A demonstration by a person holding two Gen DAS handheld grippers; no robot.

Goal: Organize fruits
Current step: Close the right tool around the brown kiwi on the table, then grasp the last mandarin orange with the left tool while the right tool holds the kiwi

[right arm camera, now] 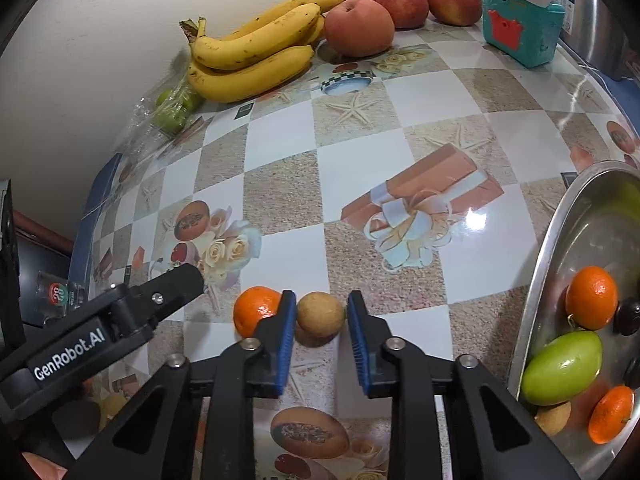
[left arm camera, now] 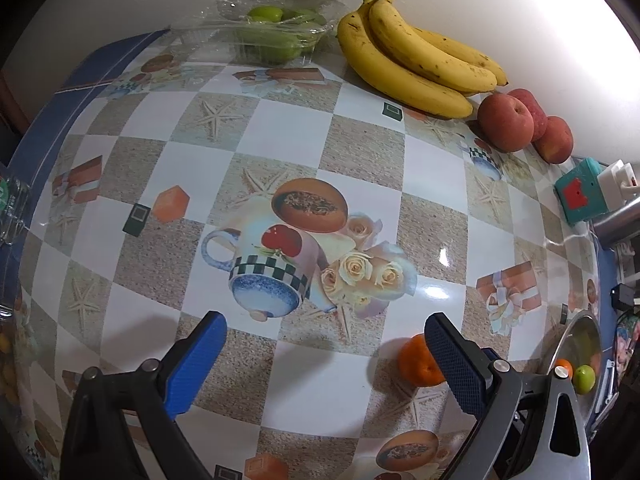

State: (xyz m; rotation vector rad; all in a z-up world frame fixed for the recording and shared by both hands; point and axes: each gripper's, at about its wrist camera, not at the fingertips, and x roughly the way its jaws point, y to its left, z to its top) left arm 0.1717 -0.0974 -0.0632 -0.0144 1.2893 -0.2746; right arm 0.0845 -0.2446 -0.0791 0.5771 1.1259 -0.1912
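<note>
Right gripper (right arm camera: 321, 316) pointing down at table (right arm camera: 360, 148), blue pads closing snugly on small brown fruit (right arm camera: 320, 314) sitting between them. Tangerine (right arm camera: 256, 310) lying just outside its left finger, touching it. Steel bowl (right arm camera: 560, 240) sitting to its right, holding tangerines and green fruit. Left gripper (left arm camera: 326, 340) hovering wide, nothing between pads; tangerine (left arm camera: 418, 364) peeking behind its right finger. Bananas (right arm camera: 256, 48) and peaches (right arm camera: 358, 26) lying far ahead by wall.
</note>
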